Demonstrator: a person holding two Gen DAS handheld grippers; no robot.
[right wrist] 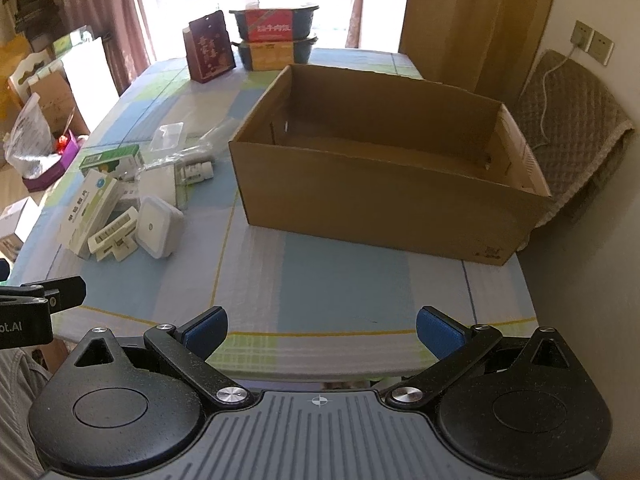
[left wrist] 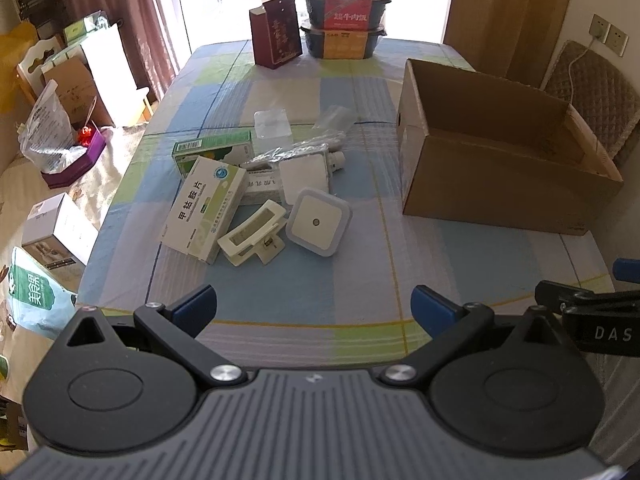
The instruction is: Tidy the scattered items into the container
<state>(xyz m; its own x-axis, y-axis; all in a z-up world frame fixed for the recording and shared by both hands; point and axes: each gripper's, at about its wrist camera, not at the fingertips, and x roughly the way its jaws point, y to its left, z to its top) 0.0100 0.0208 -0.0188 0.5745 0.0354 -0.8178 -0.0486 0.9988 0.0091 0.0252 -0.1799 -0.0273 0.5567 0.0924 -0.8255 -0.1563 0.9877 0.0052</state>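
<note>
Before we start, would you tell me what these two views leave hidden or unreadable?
- Box floor: left view, near wall hides it; right view shows only part.
- Bottle: both views, label too small, plastic wrap over it.
- Lower items in the pile: both views, covered by the cartons above.

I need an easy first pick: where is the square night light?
In the left wrist view the square night light lies mid-table, at the pile's near right edge, beside the white clip.

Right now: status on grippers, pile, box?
Left gripper and right gripper open, holding nothing. Scattered items untouched on table. Cardboard box open, looks empty. No obstruction seen.
</note>
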